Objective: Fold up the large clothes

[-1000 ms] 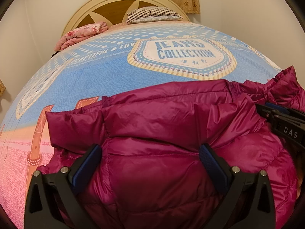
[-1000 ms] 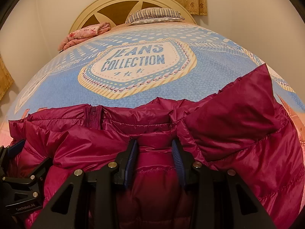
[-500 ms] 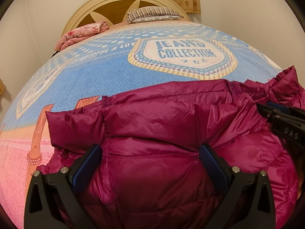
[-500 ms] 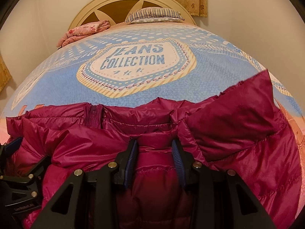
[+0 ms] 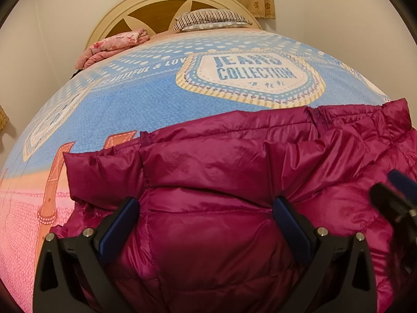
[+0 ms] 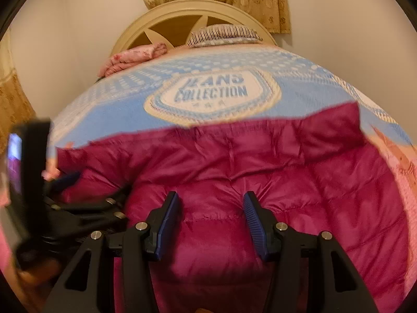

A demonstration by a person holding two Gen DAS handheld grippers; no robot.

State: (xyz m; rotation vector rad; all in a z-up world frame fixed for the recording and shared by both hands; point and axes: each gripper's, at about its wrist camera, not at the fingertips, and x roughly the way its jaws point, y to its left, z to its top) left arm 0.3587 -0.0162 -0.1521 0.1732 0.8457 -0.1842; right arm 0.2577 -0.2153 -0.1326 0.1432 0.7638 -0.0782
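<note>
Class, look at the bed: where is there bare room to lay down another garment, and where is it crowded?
Free: the blue bedspread between the jacket and the pillow. Crowded: the near end under the jacket, and the headboard end with the pink bedding.

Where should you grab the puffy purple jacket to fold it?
Probably the flat corner flap of the jacket that sticks out at its far right edge. It is thin there, unlike the thick quilted middle, so jaws can pinch it. Come from the right side, over the bedspread.
</note>
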